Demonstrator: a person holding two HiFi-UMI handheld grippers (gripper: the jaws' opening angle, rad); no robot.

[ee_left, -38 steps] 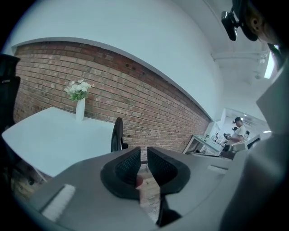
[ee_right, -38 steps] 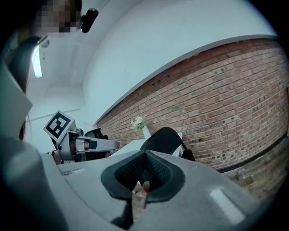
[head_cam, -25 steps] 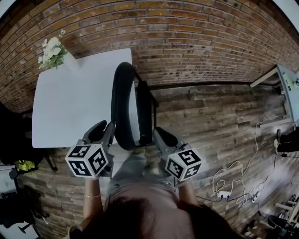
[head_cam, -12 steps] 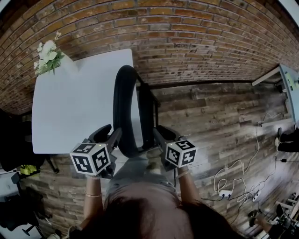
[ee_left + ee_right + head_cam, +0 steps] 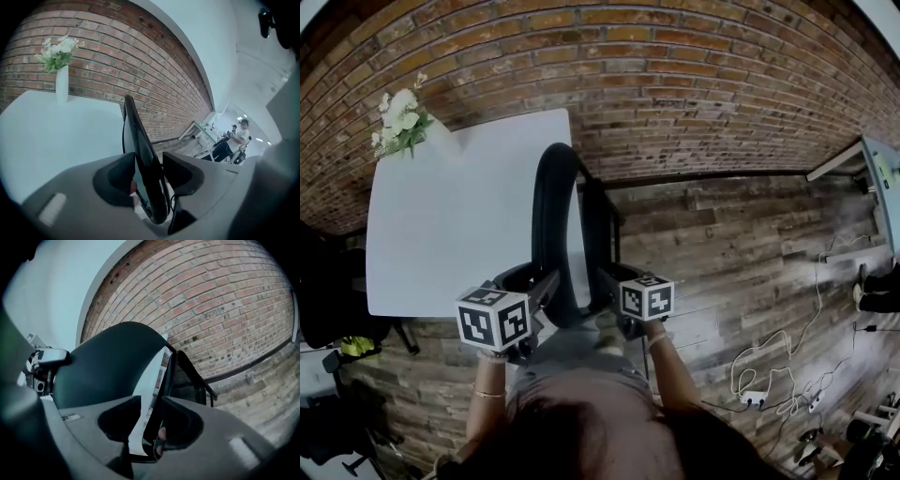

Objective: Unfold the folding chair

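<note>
A black folding chair (image 5: 553,220) stands on a wood floor (image 5: 722,253), at the right edge of a white table (image 5: 450,216) and close to a brick wall (image 5: 675,84). Its curved back and its flat seat both stand upright, side by side, with only a narrow gap between them.

In the head view, the left gripper (image 5: 539,279) reaches to the lower end of the back, and the right gripper (image 5: 607,286) to the lower end of the seat. Each is held from below by one of the person's hands.

The left gripper view shows the chair's dark back (image 5: 140,150) running between that gripper's (image 5: 149,157) jaws. The jaws are spread and have just been opening; the back lies close against the right one, clear of the left.

The right gripper view shows the thin edge of the chair's seat (image 5: 164,380) between that gripper's (image 5: 151,401) jaws. They too are apart and have just been opening, with a strip of white table showing in the gap beside the left jaw.

A white vase of flowers (image 5: 401,117) stands at the table's far left corner. Cables (image 5: 769,366) lie on the floor to the right. Far off in the left gripper view, people (image 5: 236,140) sit at desks.
</note>
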